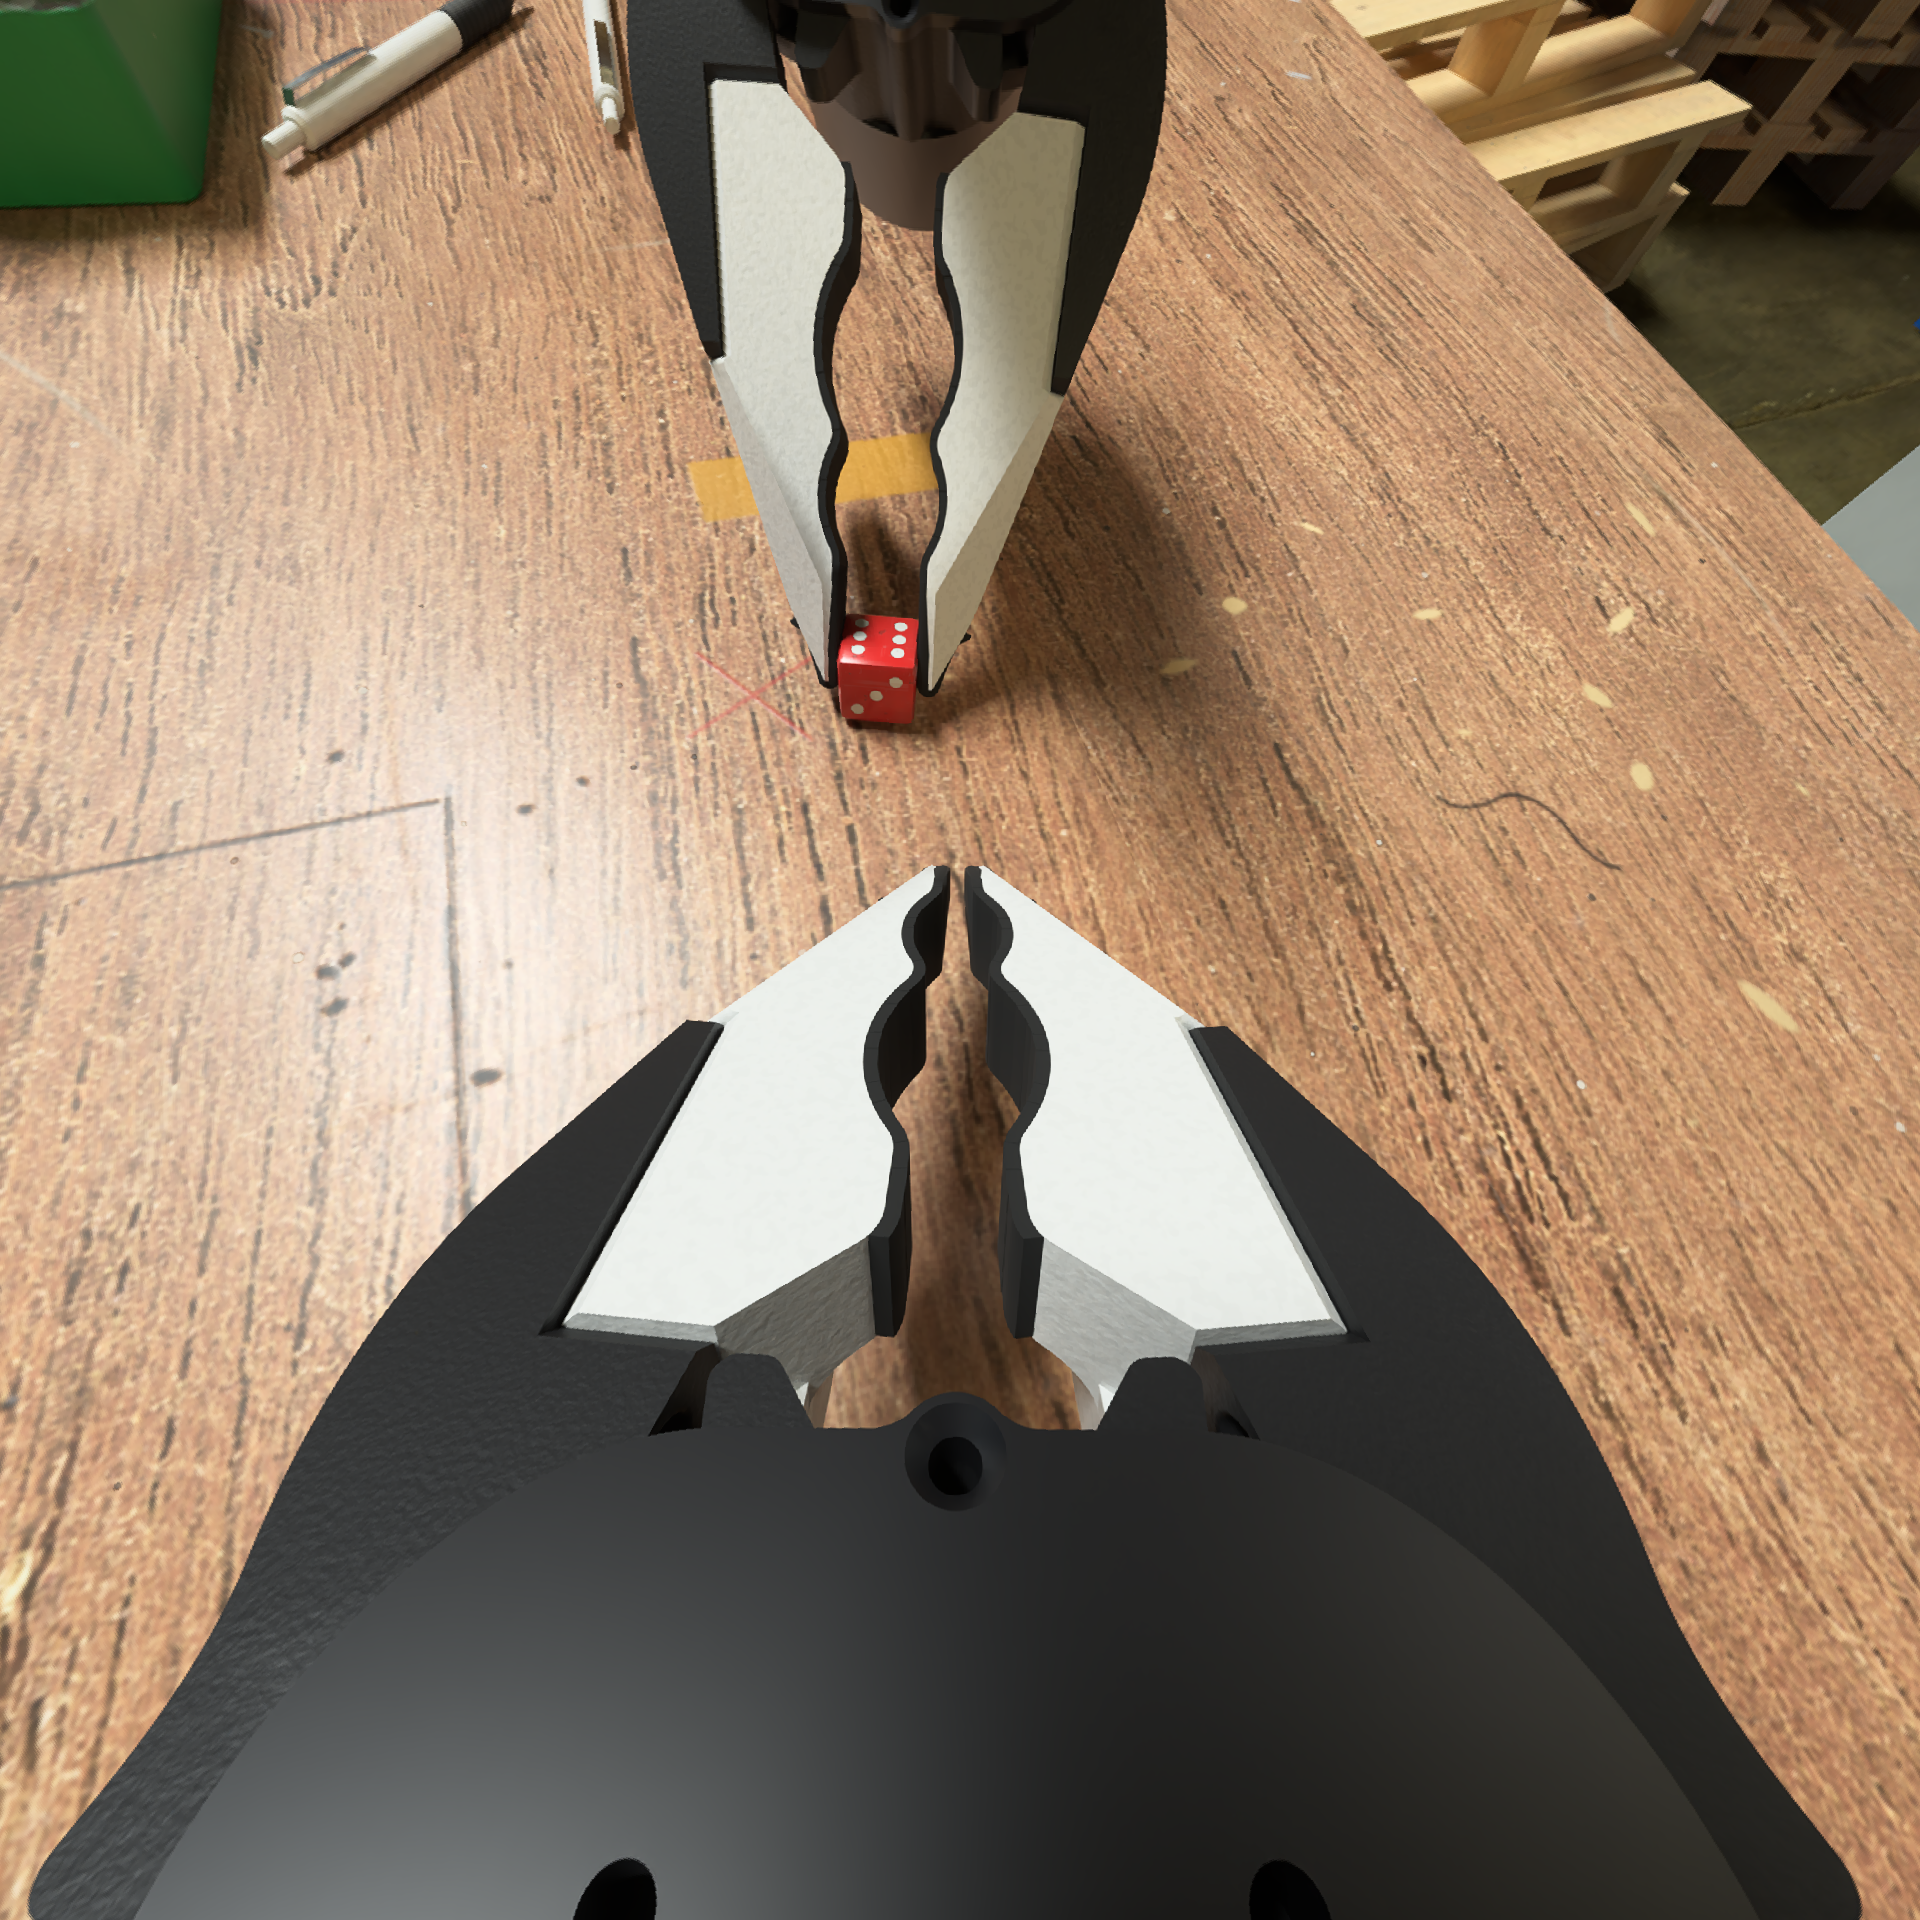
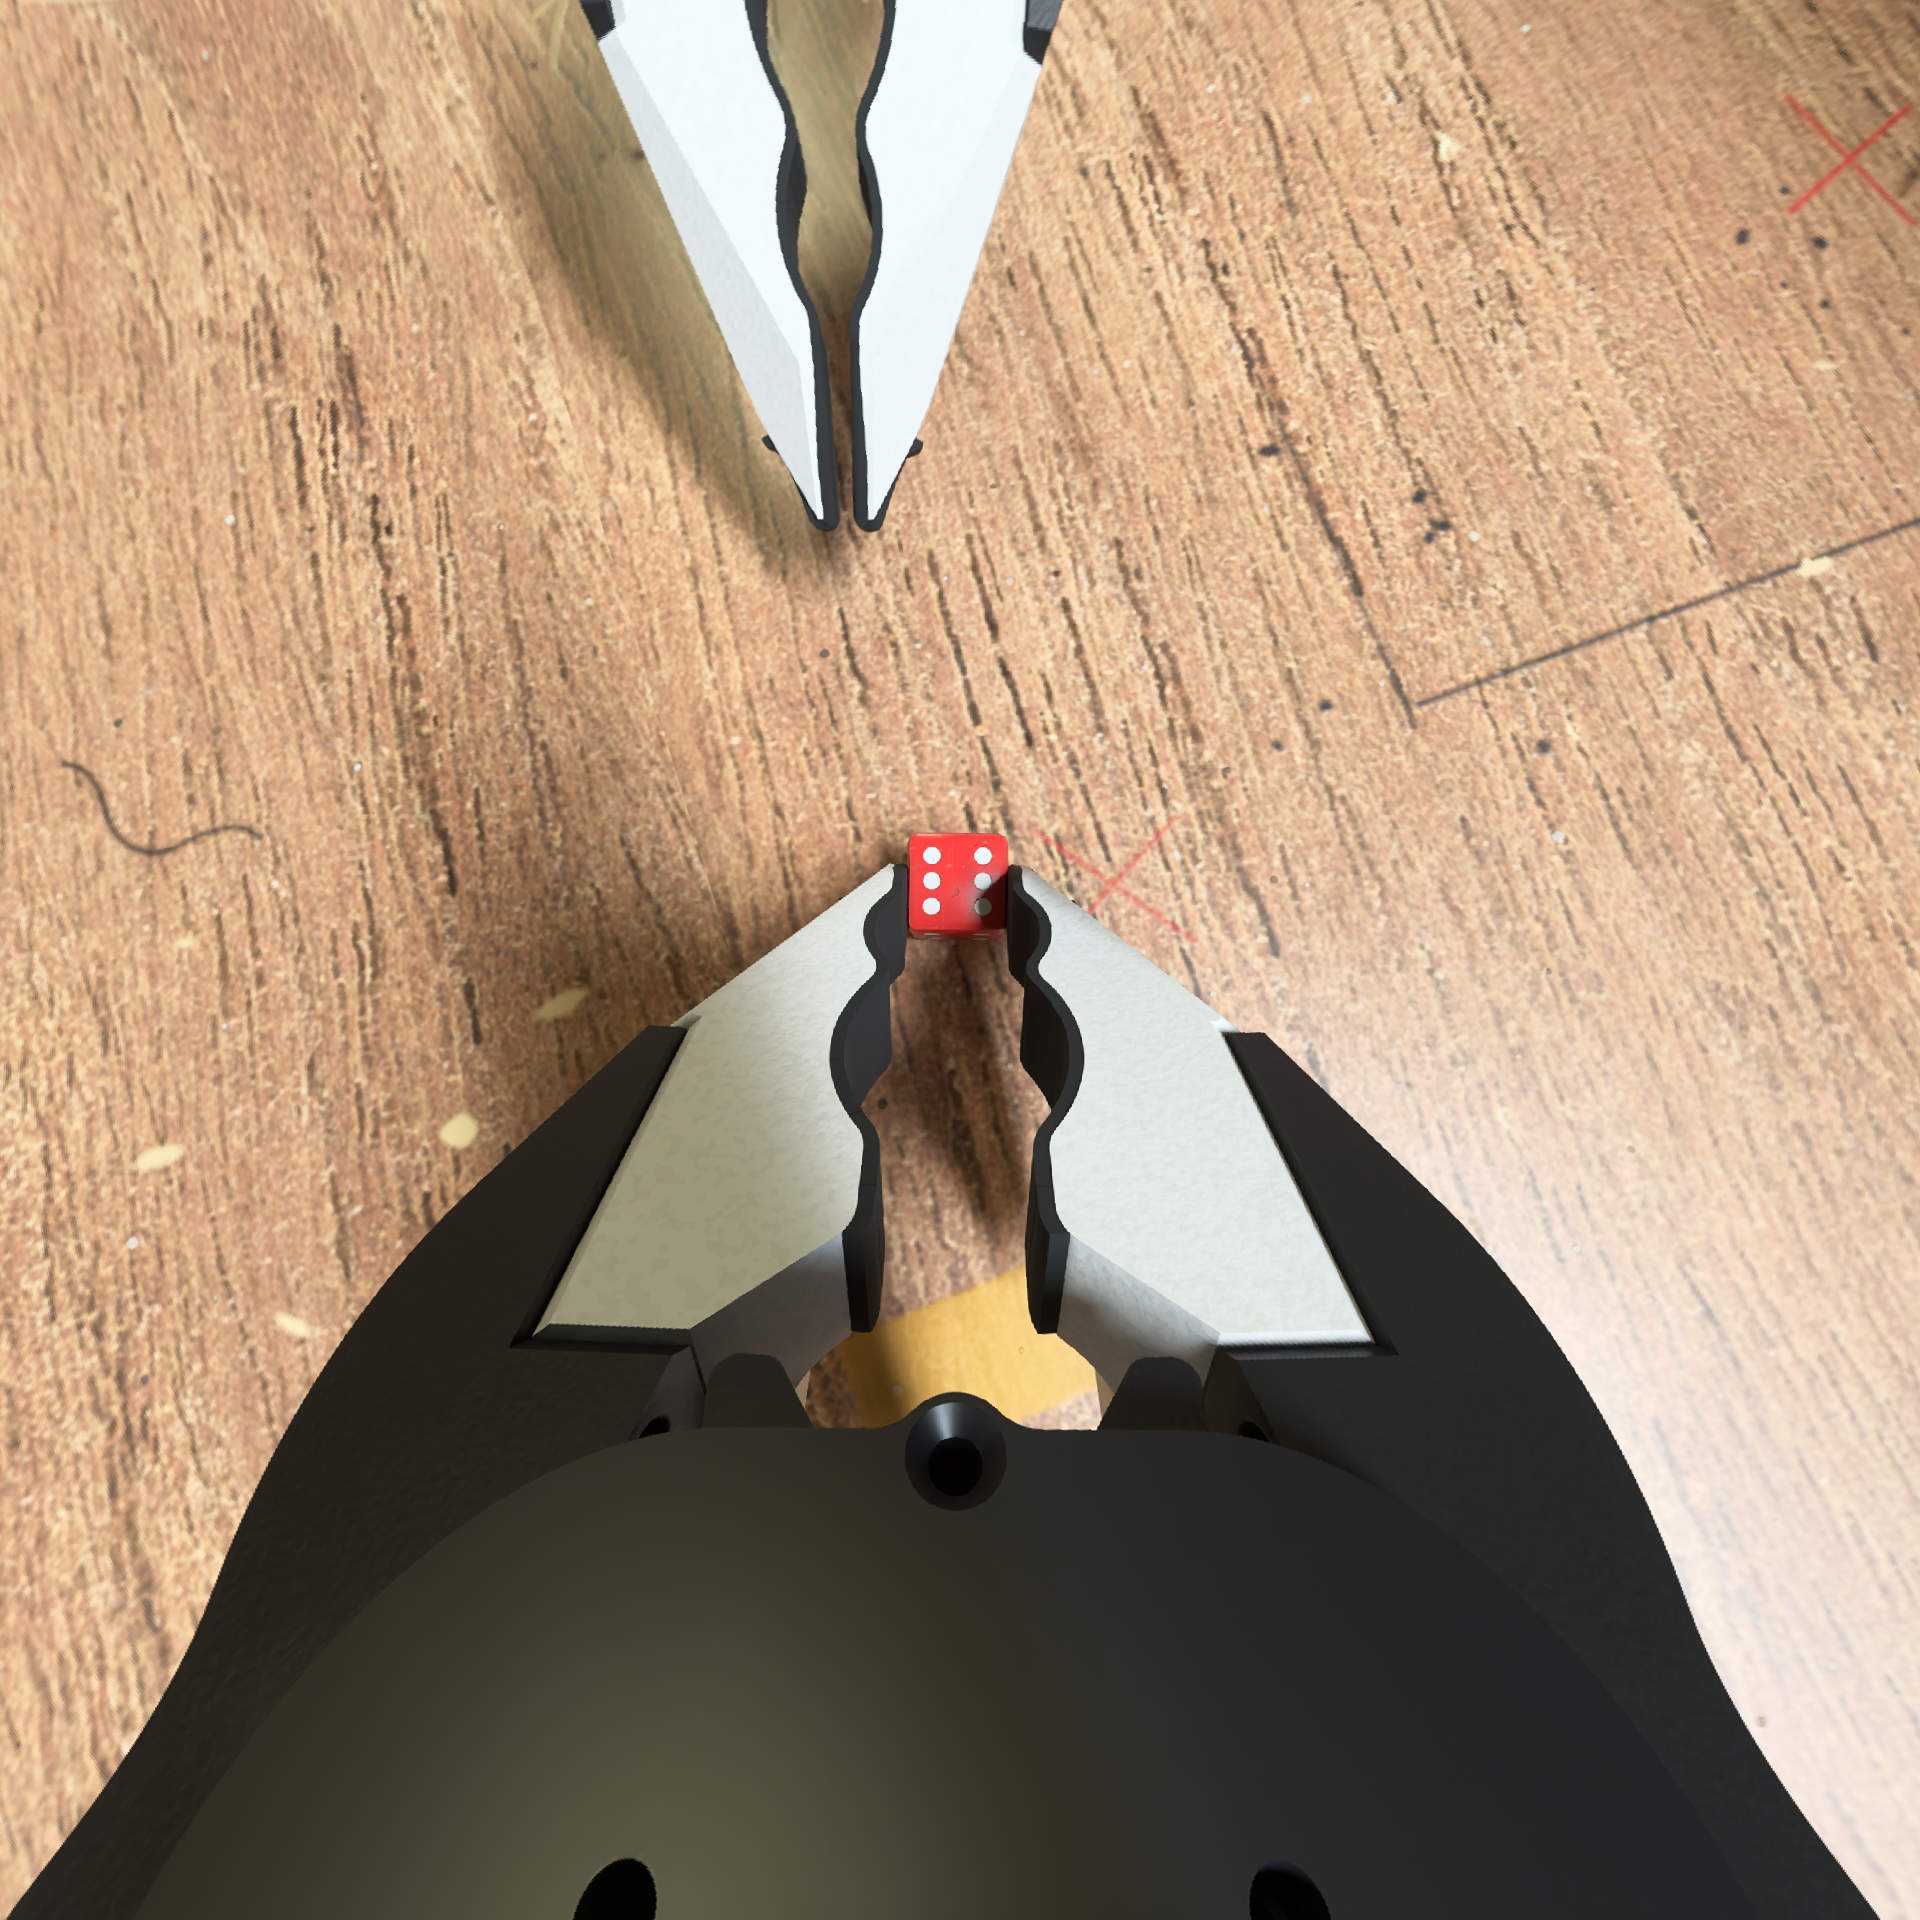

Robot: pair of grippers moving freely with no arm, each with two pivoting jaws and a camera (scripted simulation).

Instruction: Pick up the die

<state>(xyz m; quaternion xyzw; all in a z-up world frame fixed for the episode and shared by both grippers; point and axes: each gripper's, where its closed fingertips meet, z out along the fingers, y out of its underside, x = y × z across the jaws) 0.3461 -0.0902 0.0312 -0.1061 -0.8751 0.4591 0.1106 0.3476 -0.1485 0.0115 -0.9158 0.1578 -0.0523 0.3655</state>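
A small red die [image 1: 878,670] with white pips sits on the wooden table [image 1: 1351,727], between the fingertips of my right gripper [image 1: 879,686]. In the right wrist view the die [image 2: 951,868] is pinched at the very tips of the right gripper [image 2: 956,896], with both pads touching its sides. The die looks at or just above the table surface. My left gripper [image 1: 957,878] is shut and empty, pointing at the die from a short way off. It also shows in the right wrist view [image 2: 844,520], facing the right gripper.
A green box [image 1: 94,94] and two white pens [image 1: 384,73] lie at the far left. An orange tape strip [image 1: 727,483] lies behind the die, and a faint red cross [image 1: 748,696] beside it. Wooden pallets [image 1: 1558,114] stand beyond the table's right edge.
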